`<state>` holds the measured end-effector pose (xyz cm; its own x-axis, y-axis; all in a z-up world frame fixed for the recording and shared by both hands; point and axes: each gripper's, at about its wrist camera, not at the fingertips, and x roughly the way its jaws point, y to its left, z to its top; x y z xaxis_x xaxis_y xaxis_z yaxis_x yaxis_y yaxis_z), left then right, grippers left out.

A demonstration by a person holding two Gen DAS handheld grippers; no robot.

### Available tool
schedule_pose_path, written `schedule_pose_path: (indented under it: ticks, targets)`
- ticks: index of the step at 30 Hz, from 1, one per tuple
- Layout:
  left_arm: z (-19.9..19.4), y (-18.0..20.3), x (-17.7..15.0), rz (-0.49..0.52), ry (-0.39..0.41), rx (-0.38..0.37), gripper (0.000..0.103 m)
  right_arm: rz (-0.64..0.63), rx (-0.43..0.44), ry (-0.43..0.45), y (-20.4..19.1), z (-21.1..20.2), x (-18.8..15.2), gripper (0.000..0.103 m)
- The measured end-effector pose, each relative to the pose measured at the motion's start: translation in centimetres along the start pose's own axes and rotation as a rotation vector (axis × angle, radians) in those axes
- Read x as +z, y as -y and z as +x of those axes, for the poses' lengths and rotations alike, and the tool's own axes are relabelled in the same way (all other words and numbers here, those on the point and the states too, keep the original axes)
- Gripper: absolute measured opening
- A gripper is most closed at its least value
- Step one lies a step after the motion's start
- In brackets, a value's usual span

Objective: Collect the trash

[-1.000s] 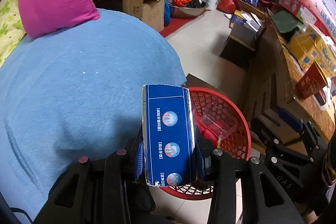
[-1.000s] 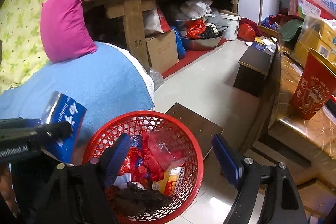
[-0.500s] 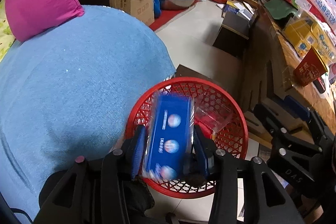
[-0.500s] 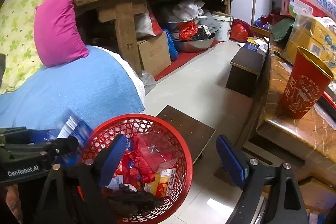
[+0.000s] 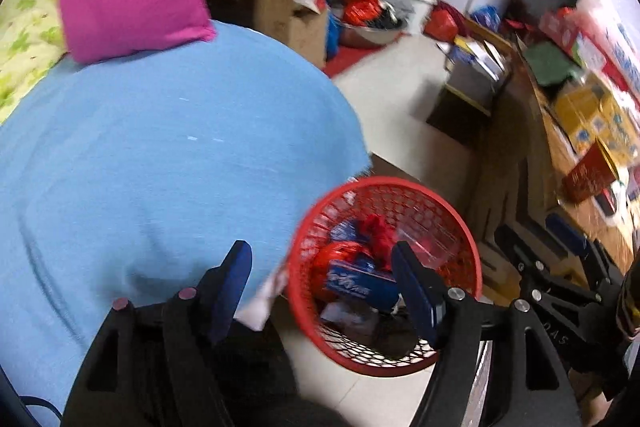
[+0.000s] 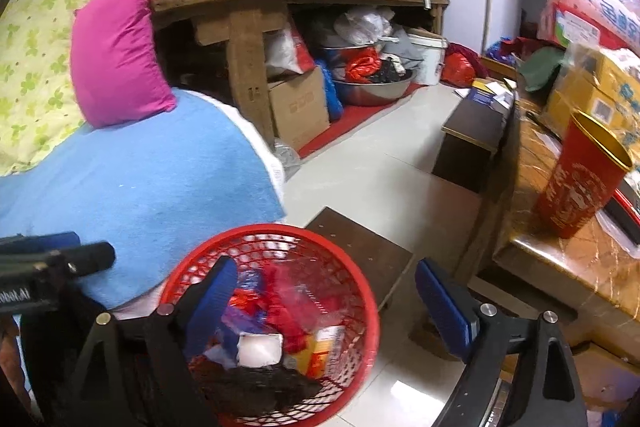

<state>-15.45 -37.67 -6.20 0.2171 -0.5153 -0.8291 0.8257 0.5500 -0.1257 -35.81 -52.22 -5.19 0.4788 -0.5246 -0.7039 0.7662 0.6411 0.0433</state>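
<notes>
In the red basket (image 5: 460, 223), a blue box (image 5: 352, 283) (blurred, half buried)

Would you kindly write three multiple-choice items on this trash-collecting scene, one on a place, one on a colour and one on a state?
1. Where does the blue box lie?
A. On the blue cover
B. In the red basket
C. On the floor

2. What colour is the pillow?
A. Magenta
B. Yellow
C. White

3. What is between the fingers of the left gripper?
A. The blue box, clamped
B. A cup
C. Nothing held

Answers: 1 B, the box rests among the trash inside the basket. 2 A, plainly magenta. 3 C, its jaws are opening and grip nothing.
</notes>
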Motion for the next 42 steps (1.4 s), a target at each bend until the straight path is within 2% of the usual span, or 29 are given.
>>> schedule_pose_path:
  ticks: [6, 10, 13, 19, 33, 42]
  targets:
    - [-2.7, -2.9, -0.9, -0.061, 0.077, 0.052, 0.074, -0.035, 0.043, -0.01, -3.1, -1.2, 0.0, 0.092]
    - [-4.0, -3.9, -1.7, -0.083, 0.12, 0.069, 0.074, -0.052, 0.042, -0.003, -4.4, -2.6, -0.3, 0.093]
    - [-5.2, -4.1, -2.2, -0.087, 0.16, 0.072, 0.074, -0.058, 0.031, 0.007, -5.0, -4.0, -0.6, 0.096]
    - [-7.7, -4.2, -3.2, -0.083, 0.233, 0.093, 0.078, -0.087, 0.024, 0.034, -6.0, -6.4, -0.9, 0.097]
    - [-8.5, -5.5, -4.2, -0.124, 0.237, 0.1, 0.078, -0.096, 0.024, 0.023, -6.8, -6.8, -1.4, 0.098]
    - [-8.0, -4.6, -4.4, -0.06, 0.22, 0.126, 0.078, -0.08, 0.004, 0.008, -6.4, -6.1, -1.7, 0.098]
